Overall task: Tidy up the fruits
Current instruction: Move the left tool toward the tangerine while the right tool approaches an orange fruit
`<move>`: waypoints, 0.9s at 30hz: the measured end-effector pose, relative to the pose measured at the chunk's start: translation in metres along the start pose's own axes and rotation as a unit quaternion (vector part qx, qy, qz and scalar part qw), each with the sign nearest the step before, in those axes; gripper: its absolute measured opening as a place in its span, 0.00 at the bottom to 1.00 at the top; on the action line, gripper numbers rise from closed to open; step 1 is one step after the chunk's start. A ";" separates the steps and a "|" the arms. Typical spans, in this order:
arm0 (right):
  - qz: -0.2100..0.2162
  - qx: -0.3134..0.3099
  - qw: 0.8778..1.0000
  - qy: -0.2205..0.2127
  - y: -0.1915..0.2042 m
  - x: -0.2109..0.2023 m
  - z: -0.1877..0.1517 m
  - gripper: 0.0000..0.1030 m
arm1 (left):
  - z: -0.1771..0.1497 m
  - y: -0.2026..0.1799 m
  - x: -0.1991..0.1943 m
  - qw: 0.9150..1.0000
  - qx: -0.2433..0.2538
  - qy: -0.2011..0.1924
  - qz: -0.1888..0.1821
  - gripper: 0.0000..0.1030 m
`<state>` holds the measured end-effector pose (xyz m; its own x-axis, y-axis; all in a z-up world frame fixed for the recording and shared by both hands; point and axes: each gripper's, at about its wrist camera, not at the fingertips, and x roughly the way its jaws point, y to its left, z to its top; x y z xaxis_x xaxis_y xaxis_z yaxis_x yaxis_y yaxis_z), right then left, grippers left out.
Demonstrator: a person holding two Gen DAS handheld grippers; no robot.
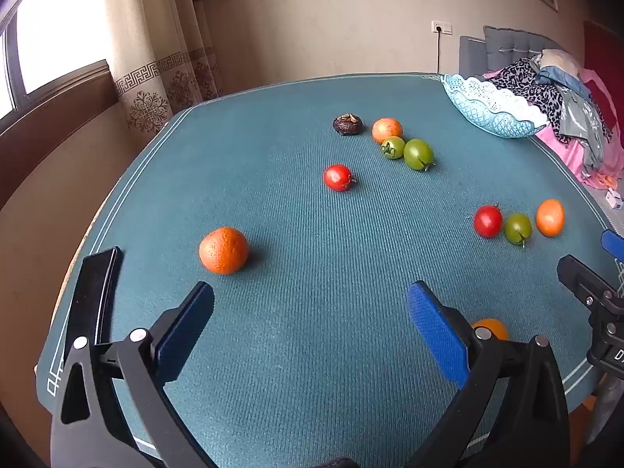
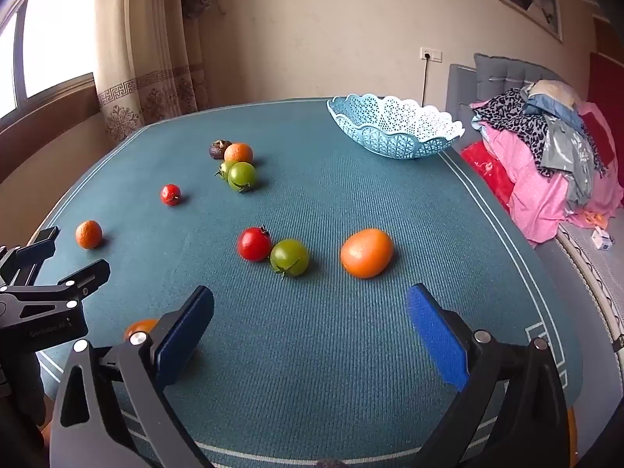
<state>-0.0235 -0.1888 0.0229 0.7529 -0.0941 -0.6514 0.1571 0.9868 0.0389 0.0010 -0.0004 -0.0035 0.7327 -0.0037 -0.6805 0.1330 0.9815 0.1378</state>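
Observation:
Several fruits lie on a teal table (image 1: 304, 257). In the left wrist view an orange (image 1: 223, 250) sits just ahead-left of my open, empty left gripper (image 1: 310, 312); a red tomato (image 1: 337, 177) lies mid-table. A light blue lace basket (image 2: 394, 126) stands empty at the far right corner. In the right wrist view a red tomato (image 2: 254, 243), a green tomato (image 2: 289, 257) and an orange fruit (image 2: 366, 252) lie ahead of my open, empty right gripper (image 2: 310, 312). Another orange fruit (image 2: 141, 327) is partly hidden behind its left finger.
Far back lie a dark shrivelled fruit (image 1: 347, 123), an orange (image 1: 386, 130) and two green tomatoes (image 1: 418, 153). A black phone (image 1: 95, 292) lies at the table's left edge. A bed with piled clothes (image 2: 546, 163) is right of the table.

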 end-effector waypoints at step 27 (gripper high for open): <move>-0.007 0.007 1.000 0.009 -0.005 0.006 0.000 0.95 | -0.001 -0.001 0.005 1.000 0.000 0.023 -0.002 0.97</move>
<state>-0.0202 -0.1945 0.0188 0.7386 -0.1053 -0.6659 0.1771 0.9833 0.0409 0.0041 -0.0010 -0.0077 0.7005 0.0014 -0.7137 0.1351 0.9816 0.1346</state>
